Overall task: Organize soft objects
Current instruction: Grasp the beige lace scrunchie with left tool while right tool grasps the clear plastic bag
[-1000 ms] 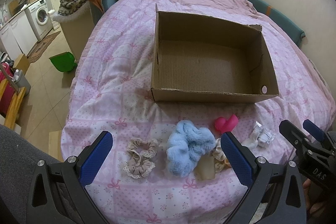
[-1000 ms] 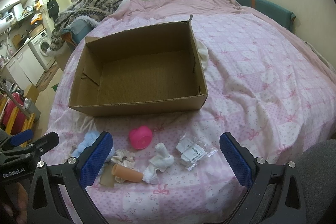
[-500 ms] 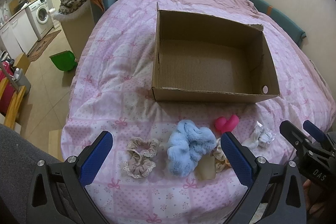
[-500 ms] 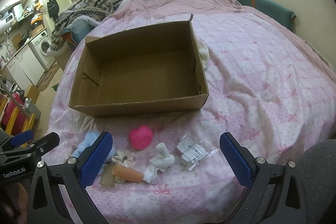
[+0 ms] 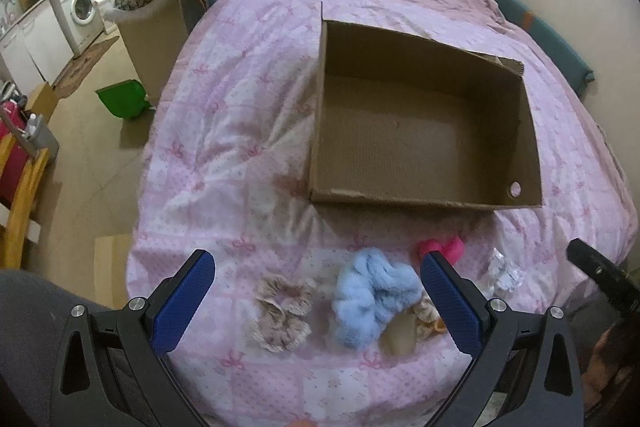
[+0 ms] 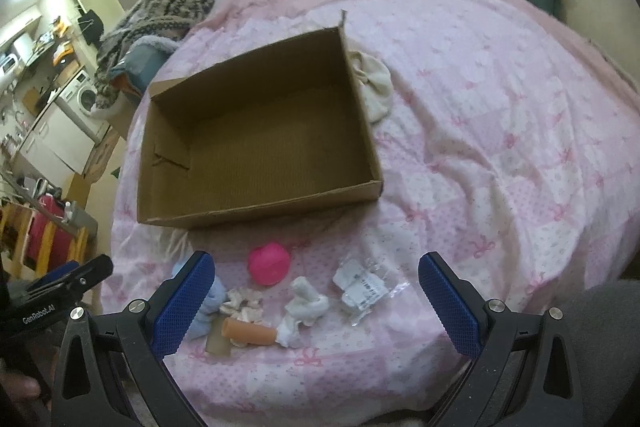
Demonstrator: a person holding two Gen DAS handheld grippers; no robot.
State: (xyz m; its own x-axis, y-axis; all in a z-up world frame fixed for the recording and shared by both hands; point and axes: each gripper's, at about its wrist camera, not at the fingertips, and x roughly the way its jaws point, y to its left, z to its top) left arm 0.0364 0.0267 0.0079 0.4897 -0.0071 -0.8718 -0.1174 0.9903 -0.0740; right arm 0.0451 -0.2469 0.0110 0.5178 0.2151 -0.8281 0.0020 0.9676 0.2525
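- I am looking down at a bed [image 5: 248, 131] covered by a pink patterned quilt, with an open cardboard box [image 5: 420, 131] lying on it, nothing inside.
- The soft things lie in a loose row on the quilt between me and the box: a beige scrunchie [image 5: 282, 307], a fluffy blue scrunchie [image 5: 370, 297], a pink round toy [image 6: 268, 263], a crumpled white cloth [image 6: 302, 305], a clear packet [image 6: 362, 289] and a tan tube [image 6: 250, 331].
- Risk: several pieces touch or overlap near the blue scrunchie, so I judge a grab there could lift two at once or drag a neighbour along.
- Risk: the quilt is soft and wrinkled; closing too low could pinch the bedding with the item.
- Risk: the packet looks slick and may slip out.
- Risk: the two claws sit near each other and could collide if both reach the middle.
- My left claw [image 5: 316, 301] is spread wide, holds nothing and touches nothing, hovering above the scrunchies.
- My right claw [image 6: 316, 301] is likewise wide apart and empty, above the cloth and packet.
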